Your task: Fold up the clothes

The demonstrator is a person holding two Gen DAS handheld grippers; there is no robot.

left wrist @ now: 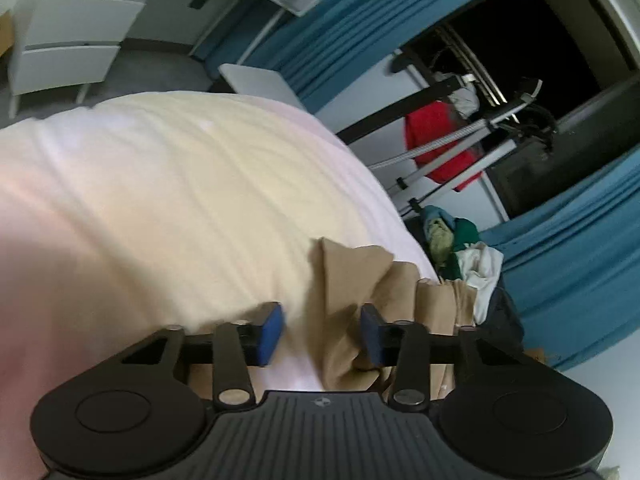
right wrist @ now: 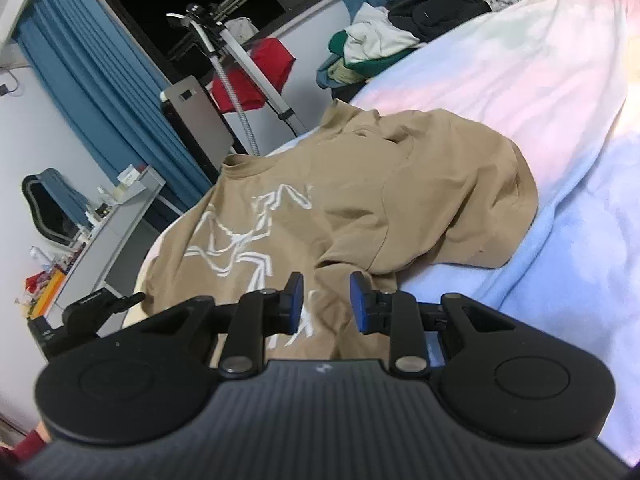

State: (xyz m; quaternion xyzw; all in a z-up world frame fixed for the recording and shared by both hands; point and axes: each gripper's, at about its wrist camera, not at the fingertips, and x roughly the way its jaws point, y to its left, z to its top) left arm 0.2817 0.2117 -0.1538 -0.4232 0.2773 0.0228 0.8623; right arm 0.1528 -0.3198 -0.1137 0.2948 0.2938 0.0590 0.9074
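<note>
A tan T-shirt (right wrist: 400,200) with a white line print (right wrist: 240,232) lies crumpled on the pastel bed cover (right wrist: 540,100), its collar toward the far edge. My right gripper (right wrist: 327,302) hovers low over the shirt's near hem. Its blue pads stand apart and the cloth lies under the gap, not pinched. In the left wrist view, a raised fold of the same tan shirt (left wrist: 352,280) stands between the pads of my left gripper (left wrist: 321,334). The fold lies against the right pad (left wrist: 370,334), clear of the left one. The bed cover (left wrist: 160,200) fills the rest of that view.
A pile of mixed clothes (right wrist: 372,48) (left wrist: 468,252) sits beyond the bed's far edge. A red garment (right wrist: 272,64) hangs by a steamer stand (right wrist: 240,60) near blue curtains (right wrist: 100,92). A cluttered desk (right wrist: 120,216) and white drawers (left wrist: 68,52) stand at the sides.
</note>
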